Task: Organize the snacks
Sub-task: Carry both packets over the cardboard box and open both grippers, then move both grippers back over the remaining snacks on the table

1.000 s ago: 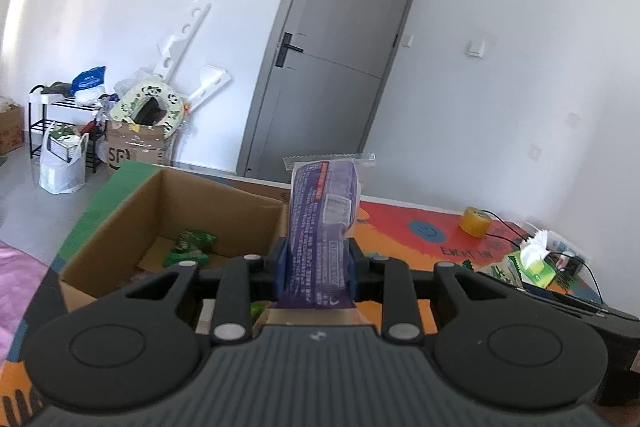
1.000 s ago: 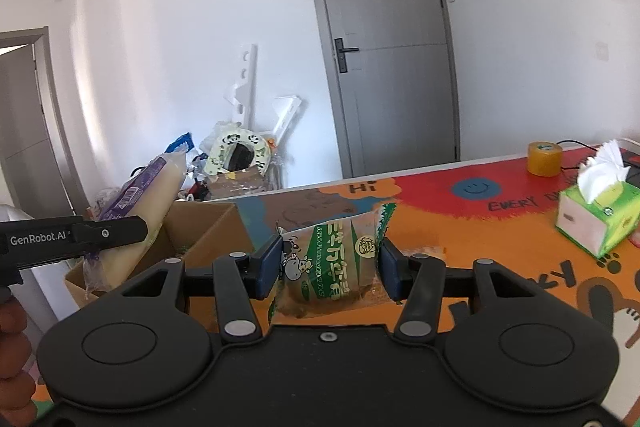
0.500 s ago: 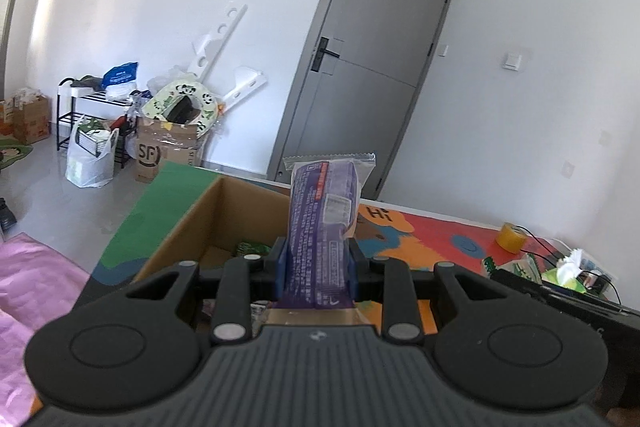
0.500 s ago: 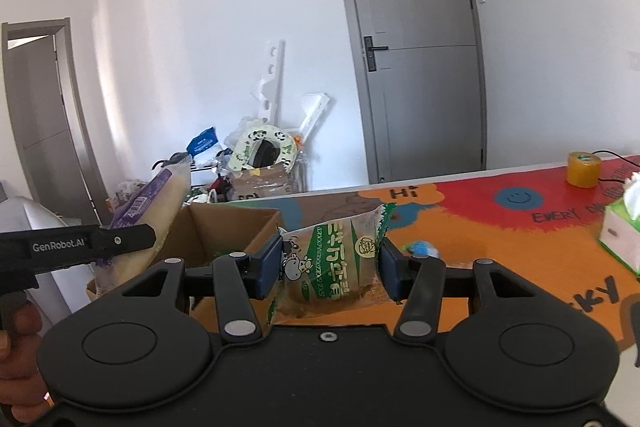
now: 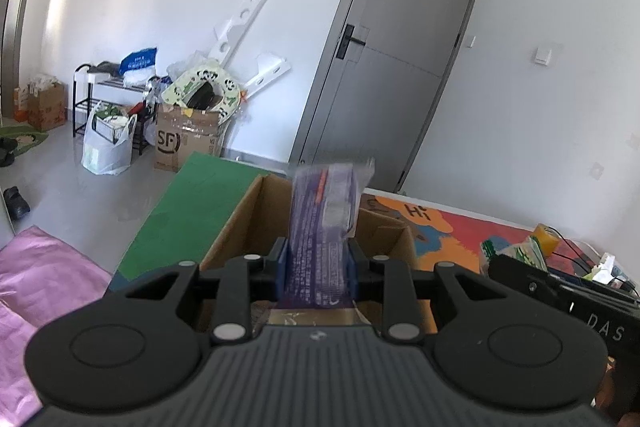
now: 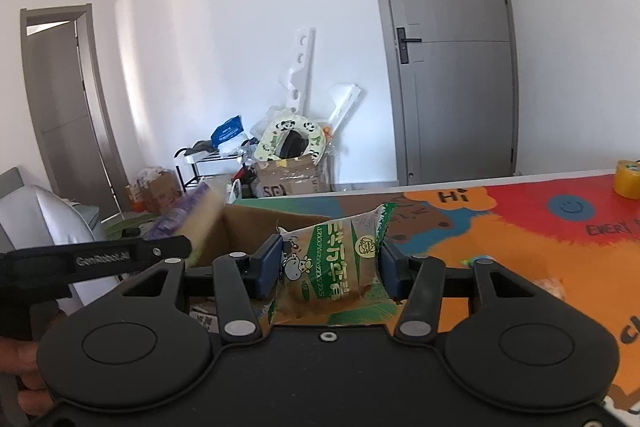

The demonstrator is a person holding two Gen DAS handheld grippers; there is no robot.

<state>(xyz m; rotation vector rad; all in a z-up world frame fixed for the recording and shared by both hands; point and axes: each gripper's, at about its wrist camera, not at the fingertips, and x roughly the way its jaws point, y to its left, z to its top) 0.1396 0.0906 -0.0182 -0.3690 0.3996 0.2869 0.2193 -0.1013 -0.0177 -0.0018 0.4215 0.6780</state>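
Both grippers nearer the box (image 5: 240,223): left gripper (image 5: 316,267) gripping upright purple packet (image 5: 320,227).

Grippers: two, left gripper (image 5: 316,269), right gripper (image 6: 328,269)
Purple snack packet (image 5: 322,223): one
Green bread packet (image 6: 332,267): one
Cardboard box (image 5: 240,223): one
Tape roll (image 6: 628,179): one

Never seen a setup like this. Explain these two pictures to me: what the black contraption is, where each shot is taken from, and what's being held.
No robot here: a person holds a two-finger gripper in each hand, and a camera on each looks out along its fingers. The left camera shows the left gripper clamped on a purple snack packet above an open cardboard box. The right camera shows the right gripper clamped on a green-and-white bread packet. The box stands on a colourful table mat, with a yellow tape roll farther back.
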